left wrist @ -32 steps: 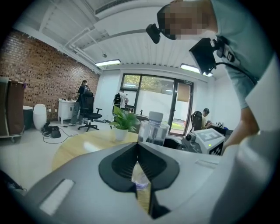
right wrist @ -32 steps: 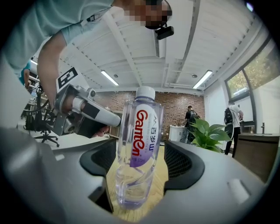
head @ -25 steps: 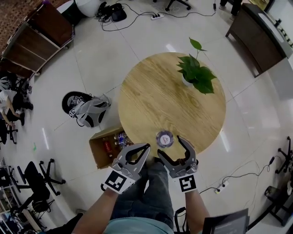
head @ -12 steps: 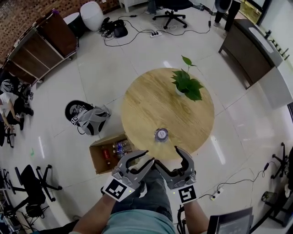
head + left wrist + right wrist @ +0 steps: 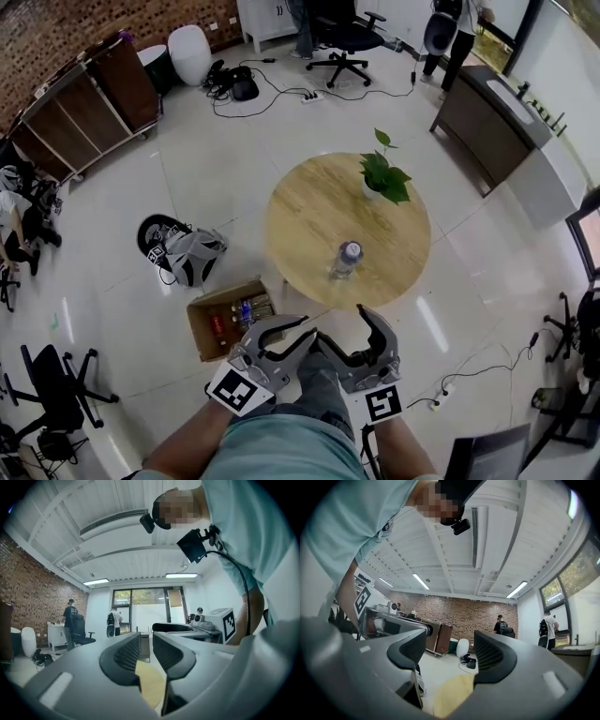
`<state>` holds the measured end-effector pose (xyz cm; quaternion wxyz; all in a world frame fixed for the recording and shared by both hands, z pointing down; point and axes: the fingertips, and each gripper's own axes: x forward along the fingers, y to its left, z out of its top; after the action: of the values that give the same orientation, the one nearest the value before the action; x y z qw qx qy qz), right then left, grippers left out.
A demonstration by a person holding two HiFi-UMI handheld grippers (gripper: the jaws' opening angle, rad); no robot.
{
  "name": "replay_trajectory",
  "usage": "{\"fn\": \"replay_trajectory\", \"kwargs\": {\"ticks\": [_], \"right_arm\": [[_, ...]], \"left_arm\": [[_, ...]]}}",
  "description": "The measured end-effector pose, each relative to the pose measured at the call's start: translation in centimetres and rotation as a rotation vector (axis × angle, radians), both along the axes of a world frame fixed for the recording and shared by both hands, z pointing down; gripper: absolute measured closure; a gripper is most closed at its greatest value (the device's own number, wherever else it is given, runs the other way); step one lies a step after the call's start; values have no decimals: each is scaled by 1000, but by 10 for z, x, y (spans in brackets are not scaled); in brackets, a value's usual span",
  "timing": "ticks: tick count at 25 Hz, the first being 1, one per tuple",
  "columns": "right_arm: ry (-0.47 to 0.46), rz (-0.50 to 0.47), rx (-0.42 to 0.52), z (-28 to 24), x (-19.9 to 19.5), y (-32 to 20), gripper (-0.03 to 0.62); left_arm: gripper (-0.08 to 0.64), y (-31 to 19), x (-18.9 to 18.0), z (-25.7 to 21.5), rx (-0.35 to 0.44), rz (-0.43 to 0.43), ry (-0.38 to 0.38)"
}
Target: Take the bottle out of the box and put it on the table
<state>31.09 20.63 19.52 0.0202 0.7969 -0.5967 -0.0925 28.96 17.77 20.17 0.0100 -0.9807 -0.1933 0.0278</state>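
Observation:
A clear water bottle (image 5: 345, 259) stands upright near the front edge of the round wooden table (image 5: 319, 206), with nothing touching it. On the floor to the table's left, the open cardboard box (image 5: 199, 324) holds several more bottles. Both grippers hover over my lap, short of the table and apart from the bottle. The left gripper (image 5: 304, 333) (image 5: 145, 651) is open with a narrow gap; its jaws have just been closing and nothing is between them. The right gripper (image 5: 345, 327) (image 5: 450, 652) stands wide open and empty; its jaws have just been closing slightly.
A potted plant (image 5: 382, 175) stands at the table's far side. A grey backpack (image 5: 186, 253) lies on the floor beyond the box. Shelving (image 5: 84, 103), a dark counter (image 5: 487, 117), an office chair (image 5: 345, 37) and floor cables (image 5: 281, 89) ring the room.
Both grippers have pulled back from the bottle towards my body and risen. The left jaws, closed a second ago, now stand apart. The bottle stays on the table.

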Motion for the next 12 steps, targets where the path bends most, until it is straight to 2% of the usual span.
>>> {"fn": "replay_trajectory", "kwargs": {"ticks": [4,7,12], "right_arm": [[30,29,12,-20,-73,-12,313],[65,36,-14,-29,-138,-16,374],[65,77,-40,-35,-214,-11,423]], "left_arm": [[479,-9,-69,-17,-14,15,46],[558,-5,-129,-28,-43,32,70],[558,3,-199,-30,-74,57,66]]}}
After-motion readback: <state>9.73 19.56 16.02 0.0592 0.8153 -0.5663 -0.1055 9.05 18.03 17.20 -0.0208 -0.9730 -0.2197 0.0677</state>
